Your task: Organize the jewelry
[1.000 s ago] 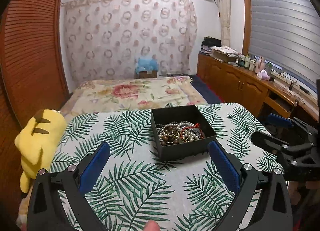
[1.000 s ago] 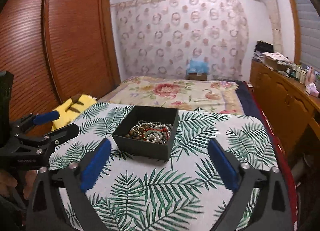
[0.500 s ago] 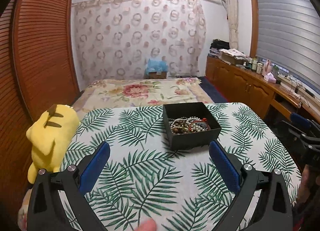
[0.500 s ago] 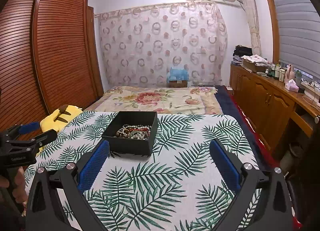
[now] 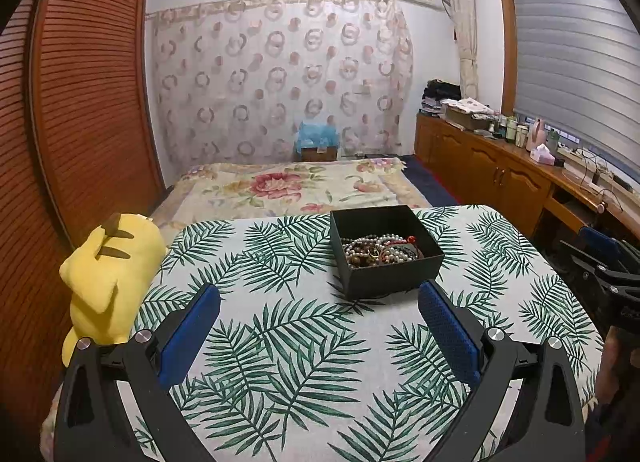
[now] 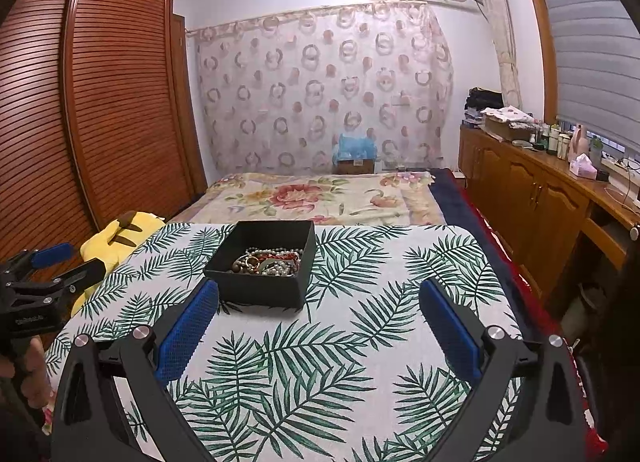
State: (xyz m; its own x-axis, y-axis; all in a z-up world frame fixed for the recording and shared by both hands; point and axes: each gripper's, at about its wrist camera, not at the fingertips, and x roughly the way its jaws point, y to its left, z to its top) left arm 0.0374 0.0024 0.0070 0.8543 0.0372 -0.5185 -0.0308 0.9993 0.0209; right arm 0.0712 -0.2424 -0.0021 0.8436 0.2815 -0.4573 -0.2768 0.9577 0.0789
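A black open box [image 5: 394,274] stands on the leaf-print tablecloth [image 5: 280,326], holding a tangle of pearl, brown-bead and red jewelry [image 5: 380,252]. The box [image 6: 260,288] and jewelry [image 6: 268,262] also show in the right wrist view. My left gripper [image 5: 319,304] is open and empty, held back from the box, which lies ahead and slightly right. My right gripper [image 6: 319,302] is open and empty, with the box ahead and to the left, near its left finger [image 6: 188,326]. Each gripper shows at the edge of the other's view: right [image 5: 600,262], left [image 6: 44,270].
A yellow plush toy [image 5: 108,274] lies at the table's left edge. Behind the table is a bed with a floral blanket [image 5: 296,186]. A wooden wardrobe [image 5: 80,102] stands on the left, and a wooden cabinet with bottles [image 5: 500,170] runs along the right.
Both grippers have pulled back and risen from the table, so the box looks smaller and farther. Both stay open and empty. The box has not moved.
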